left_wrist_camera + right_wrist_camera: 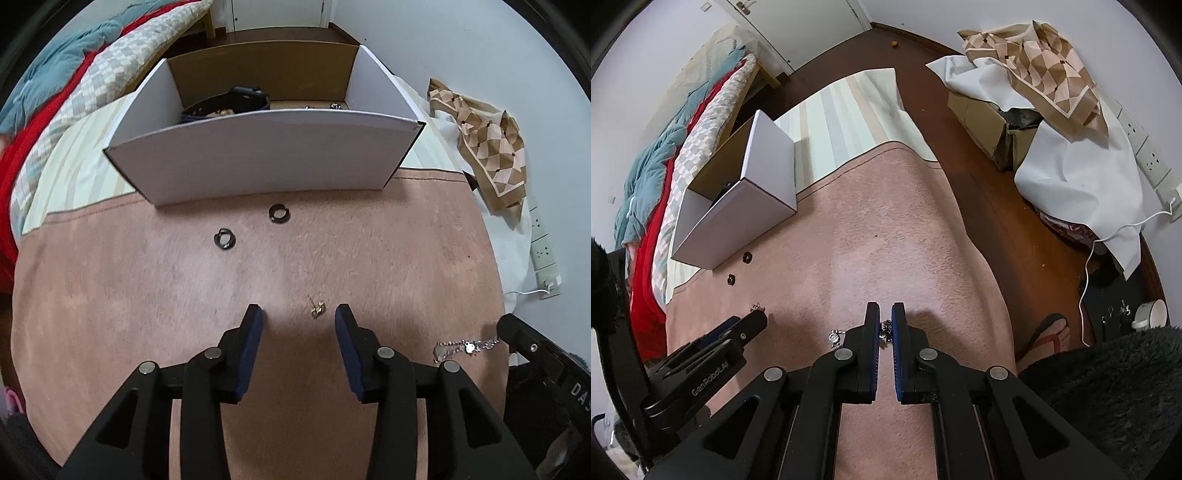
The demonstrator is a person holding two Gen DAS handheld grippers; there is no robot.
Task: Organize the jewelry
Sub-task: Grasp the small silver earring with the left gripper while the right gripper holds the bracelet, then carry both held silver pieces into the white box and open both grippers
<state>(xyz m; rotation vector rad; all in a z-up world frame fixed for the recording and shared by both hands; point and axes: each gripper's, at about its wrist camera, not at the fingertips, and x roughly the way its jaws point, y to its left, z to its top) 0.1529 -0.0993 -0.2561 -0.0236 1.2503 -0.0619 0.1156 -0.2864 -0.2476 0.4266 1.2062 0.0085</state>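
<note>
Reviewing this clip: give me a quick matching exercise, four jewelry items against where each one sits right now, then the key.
Items:
1. small gold piece
2. silver chain
3. two black hoop rings
4. black watch

Places:
A. inside the white box
B. on the pink rug just in front of the box
C. pinched in the shut right gripper
D. on the rug between the open left gripper fingers, untouched

Pairs: 1-D, 2-C, 3-B, 4-A
</note>
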